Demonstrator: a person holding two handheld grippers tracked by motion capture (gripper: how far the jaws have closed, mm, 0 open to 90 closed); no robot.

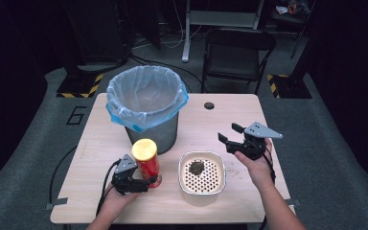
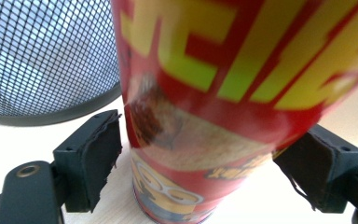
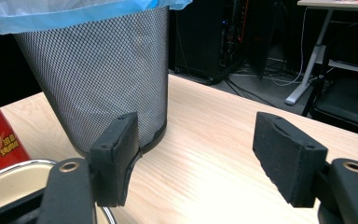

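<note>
From the high view, my left tool (image 1: 141, 183) sits at the lower left of the table (image 1: 206, 120), its jaws around the base of the red snack can (image 1: 147, 163), which stands upright with its yellow lid showing. The can is just below the mesh bin (image 1: 146, 108) lined with a blue bag, I'd judge so it can be lifted over the rim. My right tool (image 1: 232, 134) hangs at centre right, jaws spread with nothing between them, beside the perforated white tray (image 1: 202, 171) holding a dark clump.

In the left gripper view, the glossy printed can (image 2: 214, 107) fills the middle; the right jaw touches its wall, while the left jaw shows a sliver of gap, though the blur makes that hard to swear to, so I can't tell if the grip is firm. Fine wire mesh (image 2: 42, 56) is at upper left.

In the right gripper view, both foam-faced jaws stand wide apart over pale wood grain, bin (image 3: 102, 74) at upper left
</note>
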